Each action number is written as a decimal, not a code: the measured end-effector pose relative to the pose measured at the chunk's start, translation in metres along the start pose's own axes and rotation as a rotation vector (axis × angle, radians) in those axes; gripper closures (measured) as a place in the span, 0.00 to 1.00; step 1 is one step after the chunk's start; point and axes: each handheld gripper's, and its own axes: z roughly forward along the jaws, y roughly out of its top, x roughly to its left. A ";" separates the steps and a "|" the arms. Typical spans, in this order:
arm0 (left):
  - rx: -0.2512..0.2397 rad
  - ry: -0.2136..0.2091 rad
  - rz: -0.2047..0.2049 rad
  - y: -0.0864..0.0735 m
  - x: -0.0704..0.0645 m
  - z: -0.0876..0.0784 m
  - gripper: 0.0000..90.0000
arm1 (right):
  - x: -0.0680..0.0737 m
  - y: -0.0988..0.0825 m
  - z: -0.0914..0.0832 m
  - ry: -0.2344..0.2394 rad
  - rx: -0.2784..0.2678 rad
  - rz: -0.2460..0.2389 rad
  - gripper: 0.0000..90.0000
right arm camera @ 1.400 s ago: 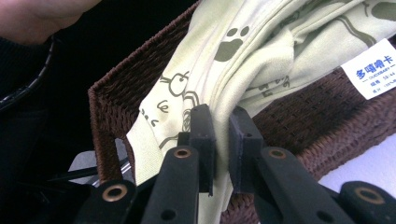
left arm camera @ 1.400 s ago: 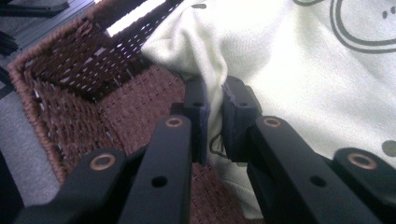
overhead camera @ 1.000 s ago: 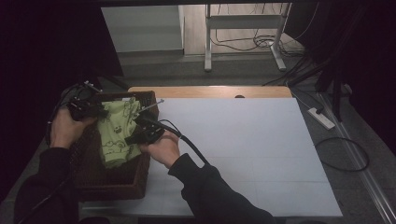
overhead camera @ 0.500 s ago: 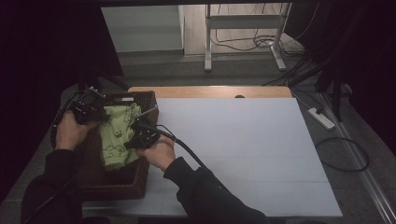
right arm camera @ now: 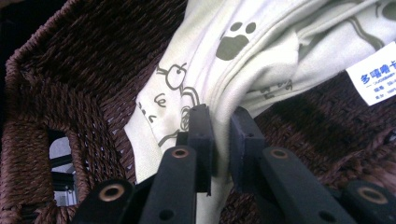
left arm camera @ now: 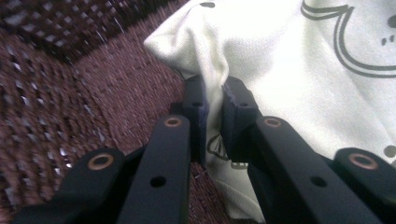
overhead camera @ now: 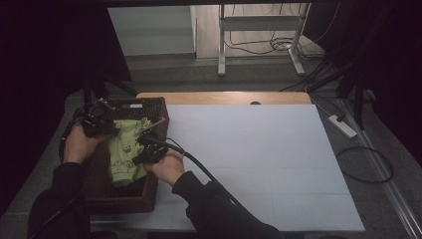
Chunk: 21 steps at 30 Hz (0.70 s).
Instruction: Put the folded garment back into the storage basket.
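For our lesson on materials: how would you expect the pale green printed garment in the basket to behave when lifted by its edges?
The garment is probably floppy: it folds and bunches where each claw pinches it. It likely weighs little, as thin folds hold it. It may sag back into the basket between the grips.

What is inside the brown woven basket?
The basket holds a pale green printed garment, pinched by the left tool and right tool. Whatever lies under the cloth is covered.

We see a pale yellow-green garment (overhead camera: 125, 152) with dark animal outlines and paw prints — in a dark brown woven basket (overhead camera: 149, 107) — on a white tabletop (overhead camera: 259, 159).
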 end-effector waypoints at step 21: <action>-0.084 -0.031 -0.052 -0.005 -0.005 -0.002 0.56 | 0.005 0.004 -0.029 -0.051 -0.068 -0.138 0.55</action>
